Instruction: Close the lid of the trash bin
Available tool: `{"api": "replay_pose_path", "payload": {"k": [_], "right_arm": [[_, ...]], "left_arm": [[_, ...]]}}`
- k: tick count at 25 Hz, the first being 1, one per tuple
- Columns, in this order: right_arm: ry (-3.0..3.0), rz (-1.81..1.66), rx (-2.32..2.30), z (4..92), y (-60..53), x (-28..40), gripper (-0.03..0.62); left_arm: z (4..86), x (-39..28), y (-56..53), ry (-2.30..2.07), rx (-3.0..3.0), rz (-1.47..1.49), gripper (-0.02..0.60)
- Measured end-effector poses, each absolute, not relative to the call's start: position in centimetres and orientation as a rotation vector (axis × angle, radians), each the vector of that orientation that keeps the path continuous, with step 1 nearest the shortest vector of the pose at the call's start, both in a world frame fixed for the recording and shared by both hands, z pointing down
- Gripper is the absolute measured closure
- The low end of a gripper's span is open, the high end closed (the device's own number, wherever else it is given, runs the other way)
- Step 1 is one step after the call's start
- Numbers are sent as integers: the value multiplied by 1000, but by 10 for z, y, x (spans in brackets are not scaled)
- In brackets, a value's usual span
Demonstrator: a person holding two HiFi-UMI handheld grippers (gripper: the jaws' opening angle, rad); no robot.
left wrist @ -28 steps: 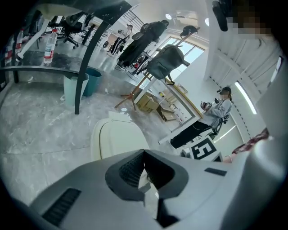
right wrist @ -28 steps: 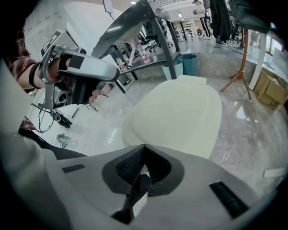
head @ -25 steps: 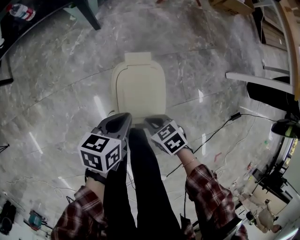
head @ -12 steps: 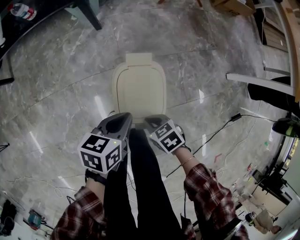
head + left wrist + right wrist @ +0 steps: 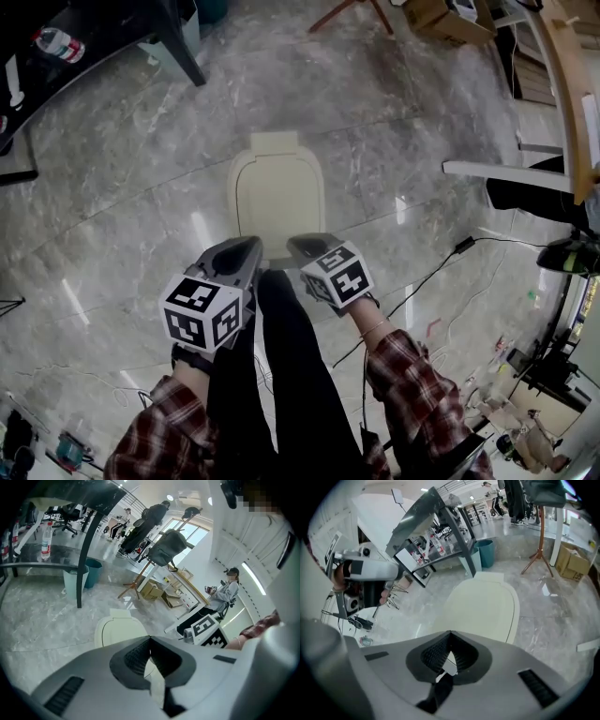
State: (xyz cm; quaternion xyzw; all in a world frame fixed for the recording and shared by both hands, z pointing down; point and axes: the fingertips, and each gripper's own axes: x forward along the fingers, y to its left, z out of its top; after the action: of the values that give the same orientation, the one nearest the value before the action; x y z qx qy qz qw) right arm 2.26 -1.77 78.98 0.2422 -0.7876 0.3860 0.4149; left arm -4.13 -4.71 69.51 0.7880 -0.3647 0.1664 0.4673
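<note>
A cream trash bin (image 5: 278, 192) stands on the marble floor with its lid down flat; it also shows in the left gripper view (image 5: 117, 629) and the right gripper view (image 5: 487, 606). My left gripper (image 5: 246, 246) and right gripper (image 5: 302, 244) hover side by side over the bin's near edge, above my dark trouser legs. Neither touches the bin. The left gripper (image 5: 149, 638) is shut with its tips together and nothing held. The right gripper (image 5: 450, 633) is likewise shut and empty.
A black table leg (image 5: 183, 37) and a teal bin (image 5: 89, 571) stand beyond the trash bin on the left. Cardboard boxes (image 5: 450, 14) lie at the far right, a white beam (image 5: 497, 172) to the right, a black cable (image 5: 441, 267) across the floor. A seated person (image 5: 225, 590) is at right.
The bin now looks slightly smaller and farther off; both grippers have drawn back a little toward me. The lid stays down.
</note>
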Motion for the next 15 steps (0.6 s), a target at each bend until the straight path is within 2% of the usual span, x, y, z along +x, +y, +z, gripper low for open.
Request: {"api": "replay_pose_path", "payload": {"k": [15], "right_arm": [[-2353, 781, 801, 489, -110, 6, 580]], "left_arm": [[453, -33, -100, -976, 2197, 236, 571]]}}
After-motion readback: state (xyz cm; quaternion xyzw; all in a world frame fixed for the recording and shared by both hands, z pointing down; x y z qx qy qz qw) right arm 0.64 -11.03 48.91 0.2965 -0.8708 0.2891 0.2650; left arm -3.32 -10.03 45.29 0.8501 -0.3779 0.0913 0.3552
